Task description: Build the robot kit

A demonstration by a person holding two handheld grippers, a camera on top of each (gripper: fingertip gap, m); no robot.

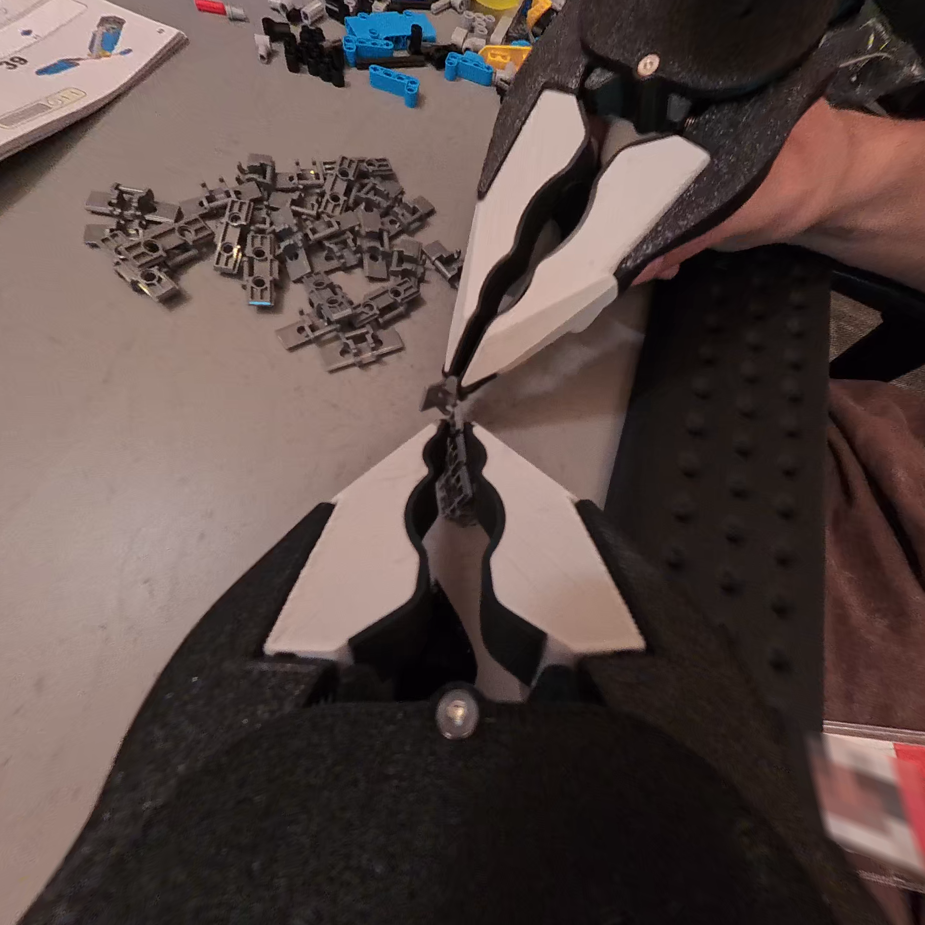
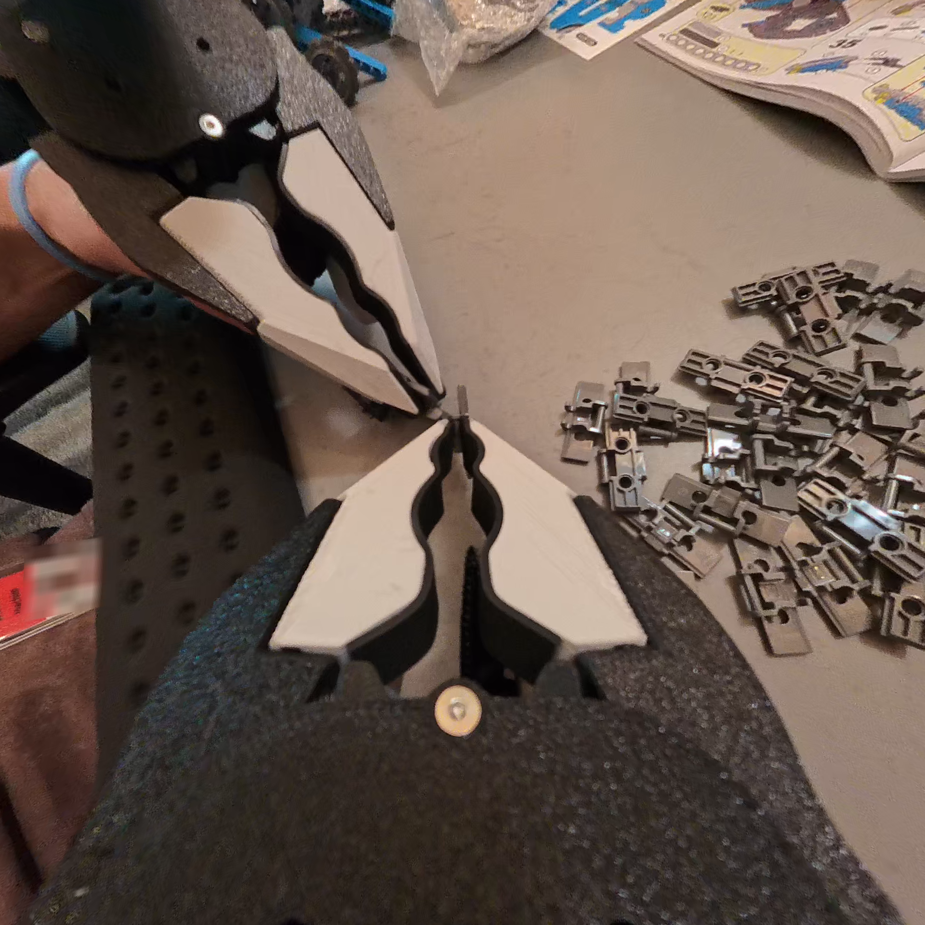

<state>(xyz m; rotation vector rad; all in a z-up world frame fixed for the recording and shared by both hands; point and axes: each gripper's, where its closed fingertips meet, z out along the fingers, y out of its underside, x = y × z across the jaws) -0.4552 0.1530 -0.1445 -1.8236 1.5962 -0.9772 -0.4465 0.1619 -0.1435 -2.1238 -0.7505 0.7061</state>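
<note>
My left gripper (image 1: pixel 449 425) is shut on a short chain of grey track links (image 1: pixel 456 483) that runs back between its white fingers. My right gripper (image 2: pixel 458 423) is shut on a single grey track link (image 2: pixel 461 400), which sticks out past its tips. The two grippers meet tip to tip just above the grey table (image 1: pixel 150 450). In the left wrist view the right gripper (image 1: pixel 453 378) comes in from the upper right, and its link (image 1: pixel 440 398) touches the end of the chain. In the right wrist view the left gripper (image 2: pixel 433 400) comes in from the upper left.
A pile of loose grey track links (image 1: pixel 280 250) (image 2: pixel 801 450) lies beside the grippers. An open instruction booklet (image 1: pixel 60 65) (image 2: pixel 801 75), blue and black parts (image 1: pixel 390 45) and a plastic bag (image 2: pixel 475 30) lie farther back. A black perforated strip (image 1: pixel 726 450) (image 2: pixel 165 475) runs along the table edge. The tips of both grippers are at nearly the same place.
</note>
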